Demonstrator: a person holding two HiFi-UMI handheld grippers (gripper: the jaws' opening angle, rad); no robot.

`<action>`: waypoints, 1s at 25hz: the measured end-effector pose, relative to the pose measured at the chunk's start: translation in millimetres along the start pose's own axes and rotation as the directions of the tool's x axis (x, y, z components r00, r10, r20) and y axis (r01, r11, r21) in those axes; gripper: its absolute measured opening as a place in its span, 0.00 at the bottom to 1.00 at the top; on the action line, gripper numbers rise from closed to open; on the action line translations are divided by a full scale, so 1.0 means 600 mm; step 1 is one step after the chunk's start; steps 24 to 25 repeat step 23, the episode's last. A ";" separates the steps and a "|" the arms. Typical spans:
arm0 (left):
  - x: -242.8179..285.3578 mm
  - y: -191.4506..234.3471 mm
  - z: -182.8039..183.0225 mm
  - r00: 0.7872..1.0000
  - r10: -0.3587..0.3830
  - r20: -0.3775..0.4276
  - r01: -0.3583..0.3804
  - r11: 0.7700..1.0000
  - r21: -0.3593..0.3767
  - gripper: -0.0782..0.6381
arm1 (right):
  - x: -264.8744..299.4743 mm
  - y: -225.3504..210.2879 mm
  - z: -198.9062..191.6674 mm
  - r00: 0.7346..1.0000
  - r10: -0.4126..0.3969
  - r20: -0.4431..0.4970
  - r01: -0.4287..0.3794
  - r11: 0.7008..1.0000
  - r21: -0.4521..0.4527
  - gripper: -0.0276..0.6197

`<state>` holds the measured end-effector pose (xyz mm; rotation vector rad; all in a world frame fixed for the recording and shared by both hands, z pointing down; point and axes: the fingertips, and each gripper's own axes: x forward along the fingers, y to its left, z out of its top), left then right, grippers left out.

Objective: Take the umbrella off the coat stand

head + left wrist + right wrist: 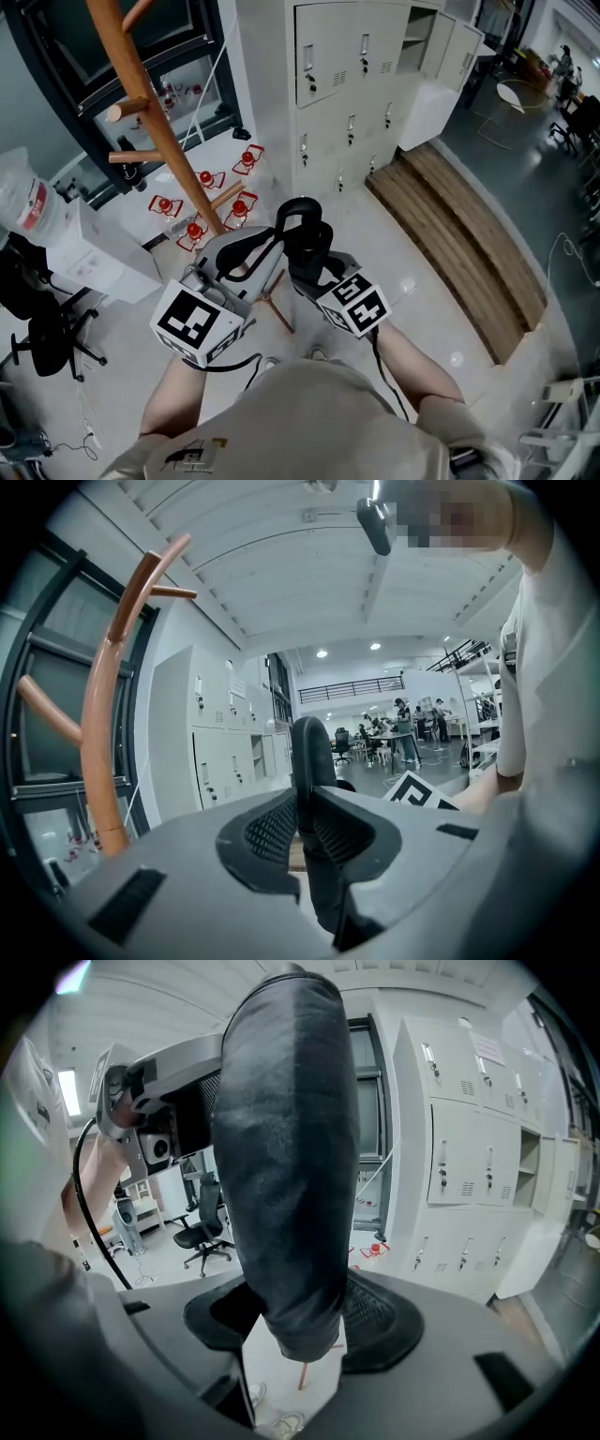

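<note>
Bright, even light fills the room, coming from ceiling lamps (pixel 322 653) far back in the hall. The glossy floor (pixel 441 309) shows small spots of glare. Both gripper views bend strongly and turn black at the corners; what is nearest the lens looks soft.

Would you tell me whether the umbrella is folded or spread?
Folded: the umbrella is a compact black roll, with no canopy spread out.

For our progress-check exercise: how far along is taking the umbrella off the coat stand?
Done: the umbrella hangs on no peg of the coat stand. In hand: the left tool grips its loop, the right tool its folded body. Left: probably carrying it clear.
</note>
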<state>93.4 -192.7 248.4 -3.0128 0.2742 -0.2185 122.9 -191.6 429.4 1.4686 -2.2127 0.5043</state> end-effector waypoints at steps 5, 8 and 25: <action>-0.001 -0.002 -0.007 1.000 0.005 -0.002 -0.005 1.000 -0.011 0.19 | 0.002 -0.001 -0.006 1.000 0.003 -0.010 -0.003 1.000 -0.011 0.42; 0.002 0.002 -0.006 1.000 0.006 -0.005 -0.006 1.000 -0.010 0.19 | 0.004 -0.005 -0.005 1.000 0.004 -0.010 -0.004 1.000 -0.018 0.42; 0.004 0.006 -0.015 1.000 0.000 -0.021 0.000 1.000 -0.005 0.19 | 0.016 -0.005 -0.007 1.000 0.001 -0.011 -0.002 1.000 -0.017 0.42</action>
